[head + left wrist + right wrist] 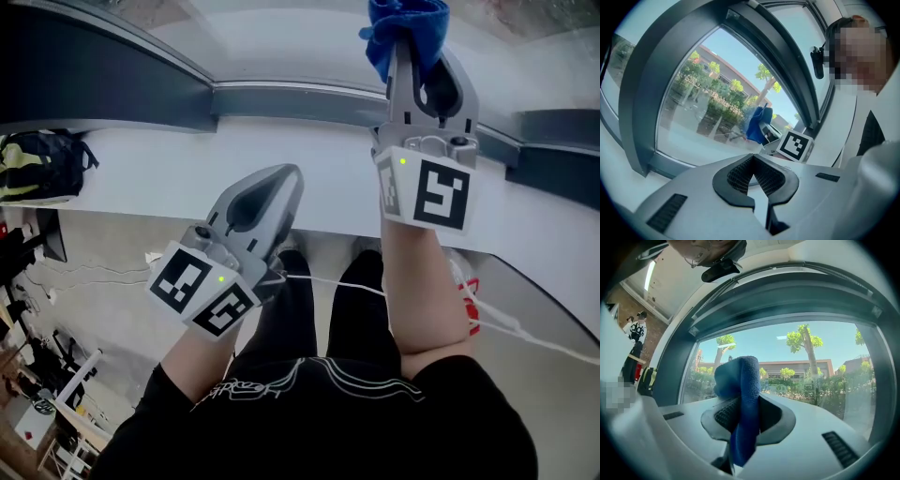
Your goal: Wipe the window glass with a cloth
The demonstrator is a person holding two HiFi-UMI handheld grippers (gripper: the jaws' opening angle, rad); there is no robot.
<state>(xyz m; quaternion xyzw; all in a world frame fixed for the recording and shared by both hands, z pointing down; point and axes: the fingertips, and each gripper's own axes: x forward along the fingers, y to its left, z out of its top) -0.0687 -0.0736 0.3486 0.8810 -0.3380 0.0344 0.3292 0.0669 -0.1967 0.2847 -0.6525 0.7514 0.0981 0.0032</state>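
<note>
- Up at the window, the right gripper (pixel 412 42) is clamped on a blue cloth (pixel 405 26). The cloth bunches out past the gripper's tips and sits over the lower part of the window glass (pixel 281 37).
- Seen from the right gripper view, the cloth (pixel 743 394) is pinched between the ribbed pads. A rounded wad stands above them and a tail hangs down through the gap.
- Whether the wad actually presses on the pane cannot be told from any view. In the left gripper view the cloth (pixel 756 124) lies right up against the glass (pixel 712 89).
- The left gripper (pixel 279 180) is lower and nearer the body, over the front edge of the white sill (pixel 141 178) and well apart from the cloth.
- In its own view the left gripper (pixel 753 174) has its pads brought together with nothing between them.
- A dark grey window frame (pixel 103 89) runs between the sill and the glass.
- Through the pane (pixel 820 366), trees, shrubs and a low building show under a clear sky.
- Each gripper carries a marker cube, the right one (pixel 436 192) above the forearm and the left one (pixel 202 286) by the wrist.
- A black and yellow bag (pixel 37 167) lies on the floor at the far left, below the sill.
- A white cable (pixel 511 328) trails across the floor on the right.
</note>
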